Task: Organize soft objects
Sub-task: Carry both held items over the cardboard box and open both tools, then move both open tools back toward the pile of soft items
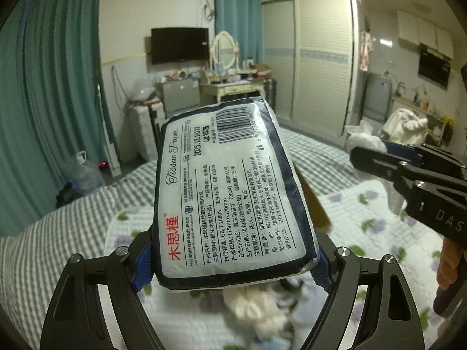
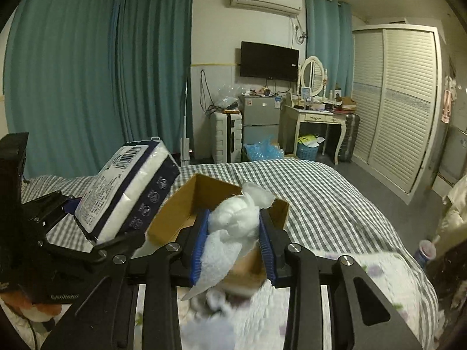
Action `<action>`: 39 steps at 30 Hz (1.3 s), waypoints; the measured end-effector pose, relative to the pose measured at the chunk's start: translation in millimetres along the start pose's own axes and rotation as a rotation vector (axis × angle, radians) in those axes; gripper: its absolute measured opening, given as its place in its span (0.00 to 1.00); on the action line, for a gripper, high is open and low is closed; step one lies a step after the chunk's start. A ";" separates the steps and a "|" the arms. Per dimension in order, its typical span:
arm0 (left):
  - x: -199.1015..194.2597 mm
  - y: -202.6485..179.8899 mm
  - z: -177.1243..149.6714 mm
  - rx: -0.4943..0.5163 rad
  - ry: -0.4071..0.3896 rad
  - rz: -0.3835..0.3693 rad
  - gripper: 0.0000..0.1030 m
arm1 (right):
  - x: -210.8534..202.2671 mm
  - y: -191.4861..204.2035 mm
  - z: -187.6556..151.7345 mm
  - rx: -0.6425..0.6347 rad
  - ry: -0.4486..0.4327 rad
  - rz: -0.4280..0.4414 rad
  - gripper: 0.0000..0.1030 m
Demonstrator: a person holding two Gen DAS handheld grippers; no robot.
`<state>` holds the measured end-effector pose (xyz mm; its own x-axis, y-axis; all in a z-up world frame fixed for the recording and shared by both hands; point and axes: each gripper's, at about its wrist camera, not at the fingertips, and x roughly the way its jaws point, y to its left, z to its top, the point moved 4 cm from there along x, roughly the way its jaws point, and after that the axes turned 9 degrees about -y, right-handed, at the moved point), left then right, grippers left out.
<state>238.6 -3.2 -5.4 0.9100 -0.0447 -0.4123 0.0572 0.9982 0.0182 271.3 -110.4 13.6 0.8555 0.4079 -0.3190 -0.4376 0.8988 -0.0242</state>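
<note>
— Left hand-held gripper point(image 1: 230, 265): what have you got?

— I see its blue pads clamped on the near end of the tissue pack point(image 1: 233, 192), which is lifted above the bed point(image 1: 315, 148), label side up.

— And the right hand-held gripper point(image 2: 233, 248)?

— Closed on a white plastic bag of cotton point(image 2: 236, 218), held over the open cardboard box point(image 2: 186, 204) on the checked bedspread, just right of the tissue pack.
</note>
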 end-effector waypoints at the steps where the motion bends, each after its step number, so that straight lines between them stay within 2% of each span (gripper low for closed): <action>1: 12.7 0.8 0.2 0.002 0.008 0.003 0.81 | 15.9 -4.2 -0.6 0.012 0.009 0.002 0.32; 3: 37.0 1.2 -2.0 0.019 0.018 0.007 0.81 | 46.2 -11.2 -6.0 0.040 0.029 0.033 0.32; 8: 86.1 5.6 -13.0 0.042 0.051 0.039 0.81 | 106.8 -33.8 -26.9 0.061 0.084 0.034 0.32; 11: 97.2 4.3 -17.7 0.046 0.053 0.028 0.82 | 133.6 -47.3 -39.3 0.088 0.116 0.041 0.32; 15: 99.0 0.1 -19.3 0.084 0.028 0.056 0.85 | 153.0 -52.7 -45.5 0.094 0.129 0.031 0.34; 16: 98.5 -0.2 -19.6 0.093 0.024 0.072 0.89 | 154.5 -54.0 -43.6 0.101 0.121 0.023 0.40; 17: 97.1 -1.5 -19.6 0.096 0.019 0.082 0.90 | 152.3 -56.8 -44.2 0.108 0.116 0.020 0.51; 19: 91.8 1.0 -17.5 0.083 0.012 0.081 0.90 | 141.9 -60.1 -43.1 0.120 0.106 0.007 0.66; 21: 81.8 4.5 -11.8 0.053 0.016 0.064 0.90 | 128.1 -60.1 -39.0 0.118 0.085 -0.003 0.66; 25: 46.5 4.9 7.0 0.046 -0.005 0.070 0.90 | 87.4 -55.7 -18.0 0.096 0.054 -0.032 0.74; 30: -26.0 8.6 39.7 0.038 -0.069 0.064 0.90 | 9.1 -45.1 24.3 0.081 0.007 -0.076 0.77; 32: -64.1 10.7 48.5 0.041 -0.104 0.064 0.90 | -24.9 -38.6 41.7 0.066 -0.008 -0.095 0.85; 35: -108.5 13.6 50.9 0.037 -0.135 0.055 0.90 | -75.6 -27.2 60.6 0.042 -0.025 -0.118 0.91; 39: -160.6 13.5 36.9 0.047 -0.155 0.034 0.90 | -128.5 -5.3 61.6 -0.002 -0.019 -0.140 0.91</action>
<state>108.4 16.0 94.7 0.9638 -0.0205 -0.2657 0.0416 0.9964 0.0740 180.8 -157.6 113.1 0.9133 0.2815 -0.2943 -0.3141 0.9469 -0.0691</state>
